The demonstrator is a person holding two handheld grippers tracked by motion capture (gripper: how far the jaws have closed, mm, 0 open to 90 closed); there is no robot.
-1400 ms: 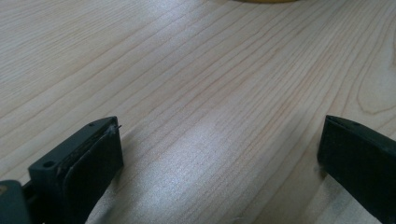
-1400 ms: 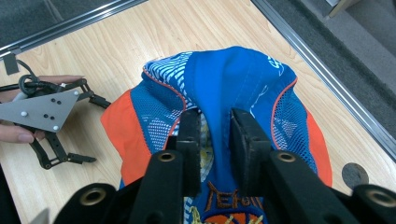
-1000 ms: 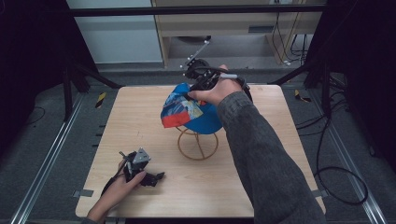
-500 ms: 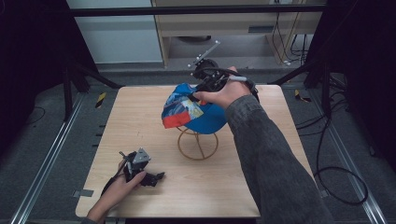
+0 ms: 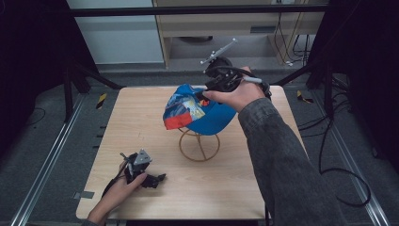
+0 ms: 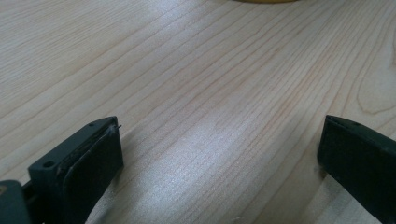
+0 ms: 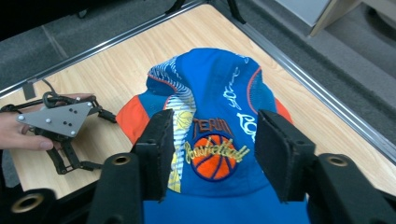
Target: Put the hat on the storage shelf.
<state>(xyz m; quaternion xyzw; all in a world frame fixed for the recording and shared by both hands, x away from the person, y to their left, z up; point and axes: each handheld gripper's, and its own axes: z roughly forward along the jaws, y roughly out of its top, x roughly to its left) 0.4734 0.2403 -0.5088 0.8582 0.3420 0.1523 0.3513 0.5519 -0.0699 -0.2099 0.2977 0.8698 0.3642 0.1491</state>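
A blue cap (image 5: 207, 115) with an orange brim and a basketball print sits on a gold wire stand (image 5: 199, 147) at mid-table. My right gripper (image 5: 207, 90) is at the cap's far top side, with the hand over the crown. In the right gripper view the cap (image 7: 210, 88) lies under and between the jaws of my right gripper (image 7: 217, 151), which stand apart and open. My left gripper (image 5: 158, 179) rests low on the table near the front left. Its jaws are wide open over bare wood (image 6: 210, 140), with nothing between them.
The wooden table (image 5: 136, 117) has metal rails along its left and right sides. A shelf unit and cables stand behind it. The right gripper view shows the left hand and its gripper (image 7: 105, 140) beside the cap. A sliver of the stand's base (image 6: 266, 1) shows at the left gripper view's top edge.
The right hand and gripper have shifted slightly right and away over the cap, and the cap has settled a little to the right. The left hand has not moved.
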